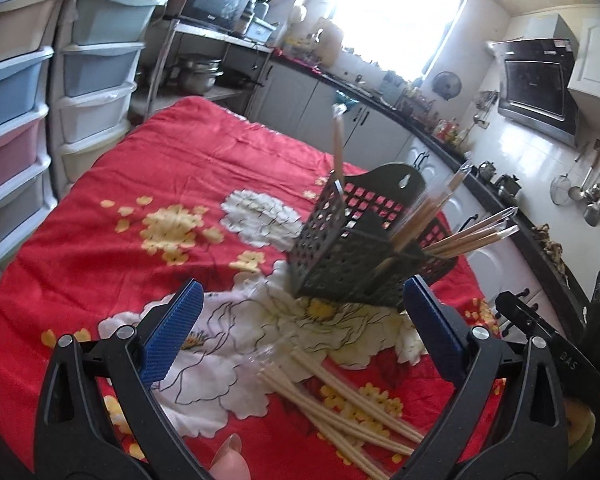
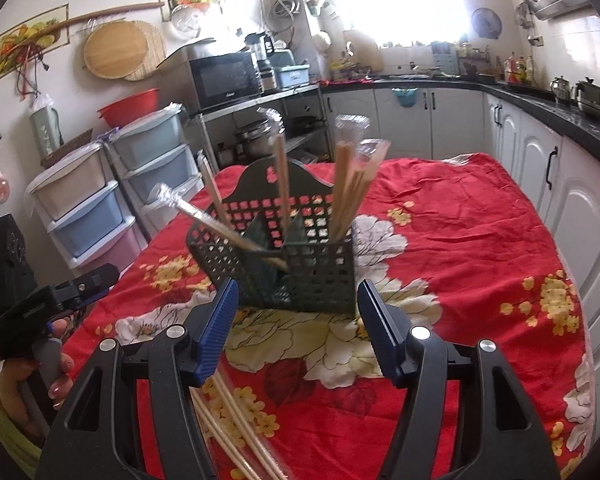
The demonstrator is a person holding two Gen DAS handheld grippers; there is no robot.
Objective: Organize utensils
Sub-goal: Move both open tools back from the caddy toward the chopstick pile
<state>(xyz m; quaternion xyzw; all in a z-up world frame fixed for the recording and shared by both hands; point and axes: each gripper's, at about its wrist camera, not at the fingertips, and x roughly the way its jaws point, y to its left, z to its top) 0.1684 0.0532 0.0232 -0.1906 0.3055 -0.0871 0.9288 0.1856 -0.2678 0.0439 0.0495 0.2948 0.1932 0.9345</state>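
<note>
A dark perforated utensil holder (image 1: 352, 252) stands on the red floral cloth (image 1: 140, 168), with several wrapped wooden chopsticks (image 1: 464, 236) leaning in its compartments. More wrapped chopsticks (image 1: 340, 404) lie loose on the cloth between my left gripper's fingers. My left gripper (image 1: 300, 320) is open and empty, just short of the holder. In the right wrist view the holder (image 2: 284, 256) stands ahead of my right gripper (image 2: 296, 320), which is open and empty. Loose chopsticks (image 2: 236, 432) lie under its left finger.
Stacked plastic drawer units (image 1: 40, 92) stand left of the table. White cabinets under a black counter (image 2: 540, 128) run along the right. The other gripper shows at the left edge of the right wrist view (image 2: 40, 312).
</note>
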